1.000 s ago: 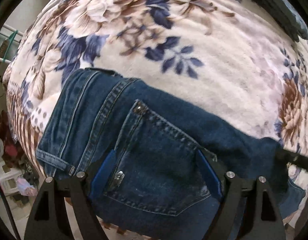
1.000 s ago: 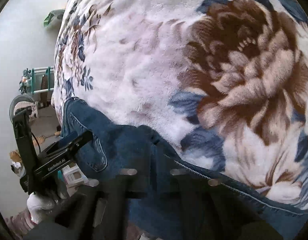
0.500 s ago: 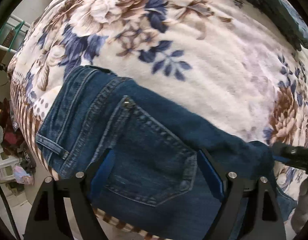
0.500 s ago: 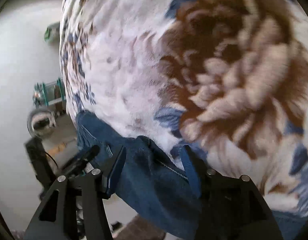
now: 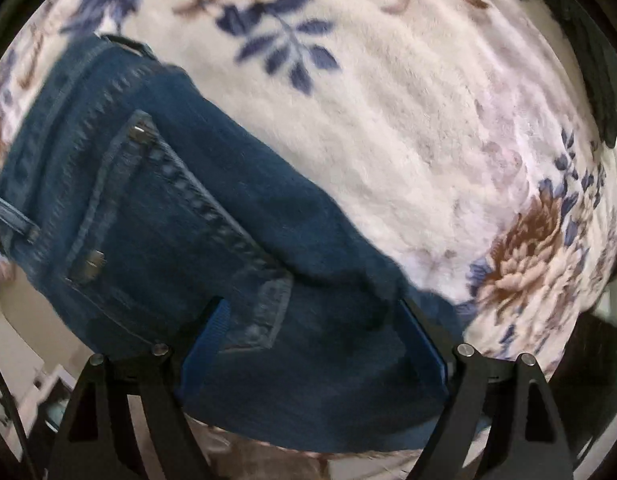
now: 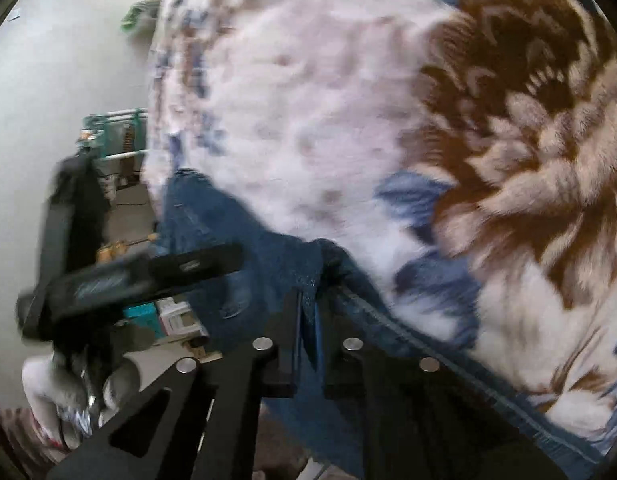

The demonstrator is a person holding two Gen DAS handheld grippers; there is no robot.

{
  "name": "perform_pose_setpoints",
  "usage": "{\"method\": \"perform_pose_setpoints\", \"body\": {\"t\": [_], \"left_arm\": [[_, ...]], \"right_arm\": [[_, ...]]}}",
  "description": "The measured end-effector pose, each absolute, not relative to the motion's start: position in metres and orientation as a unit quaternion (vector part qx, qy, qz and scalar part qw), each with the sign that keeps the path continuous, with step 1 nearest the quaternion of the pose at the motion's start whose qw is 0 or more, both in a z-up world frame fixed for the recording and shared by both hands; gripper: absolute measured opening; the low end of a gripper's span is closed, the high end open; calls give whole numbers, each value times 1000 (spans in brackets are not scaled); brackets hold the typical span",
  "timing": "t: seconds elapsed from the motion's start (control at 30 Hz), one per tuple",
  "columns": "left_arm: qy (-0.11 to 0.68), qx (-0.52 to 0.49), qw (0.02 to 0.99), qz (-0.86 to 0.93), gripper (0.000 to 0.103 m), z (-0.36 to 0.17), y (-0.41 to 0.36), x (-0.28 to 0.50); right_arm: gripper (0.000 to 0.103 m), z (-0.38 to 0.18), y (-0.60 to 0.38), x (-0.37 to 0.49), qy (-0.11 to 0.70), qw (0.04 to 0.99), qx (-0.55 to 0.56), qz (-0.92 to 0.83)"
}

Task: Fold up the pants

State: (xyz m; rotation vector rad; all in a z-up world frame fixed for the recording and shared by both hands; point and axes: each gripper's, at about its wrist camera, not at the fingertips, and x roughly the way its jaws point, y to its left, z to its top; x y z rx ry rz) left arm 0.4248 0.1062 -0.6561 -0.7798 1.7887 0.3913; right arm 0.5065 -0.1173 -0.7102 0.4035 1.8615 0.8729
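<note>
Well, the jeans [image 5: 196, 240] lay along the near edge of the bed, on a plush blanket [image 5: 388, 128] printed with brown blooms and navy leaves. Heavy dark denim it was, with pale thick stitching, a back pocket [image 5: 176, 248] facing up, metal rivets at its corners and a belt loop at the waistband. The left gripper [image 5: 314, 332] stood wide, its blue-padded fingers [image 5: 212, 328] straddling the pocket's lower corner and pinching nothing. The right gripper [image 6: 307, 320] had just been closing and was clamped tight on a raised fold of denim, beside a seam that ran along the cloth's edge. In the right view the left tool's black body carried pale lettering, too blurred to read, and a white-gloved hand [image 6: 68, 396] gripped its handle.
</note>
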Motion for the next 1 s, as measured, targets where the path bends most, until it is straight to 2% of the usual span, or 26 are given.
{"method": "perform_pose_setpoints", "body": {"t": [0.27, 0.47, 0.63, 0.67, 0.73, 0.83, 0.87, 0.9, 0.93, 0.97, 1.0], "left_arm": [[767, -319, 522, 192, 83, -677, 87, 435], [758, -328, 528, 197, 83, -663, 86, 439], [775, -313, 518, 185, 82, -690, 71, 440], [771, -305, 527, 184, 78, -692, 67, 442], [766, -298, 540, 183, 52, -693, 62, 442], [757, -298, 552, 182, 40, -694, 60, 435], [755, -303, 553, 180, 39, -694, 60, 433], [754, -307, 553, 176, 39, -695, 62, 427], [754, -310, 553, 173, 39, -697, 62, 426], [753, -314, 553, 171, 39, -697, 61, 425], [753, -314, 553, 169, 39, -698, 59, 425]], "right_arm": [[6, -682, -126, 479, 749, 495, 202, 391], [6, -675, -115, 471, 749, 487, 172, 416], [6, -674, -112, 469, 752, 482, 156, 422], [6, -675, -111, 470, 754, 481, 152, 421], [6, -677, -112, 471, 760, 475, 152, 416], [8, -687, -116, 479, 778, 462, 164, 394], [10, -689, -118, 482, 782, 456, 170, 389], [17, -691, -119, 486, 786, 453, 177, 383], [32, -693, -121, 489, 788, 450, 184, 377], [41, -695, -122, 492, 791, 446, 191, 372], [58, -699, -123, 495, 794, 440, 201, 367]]}}
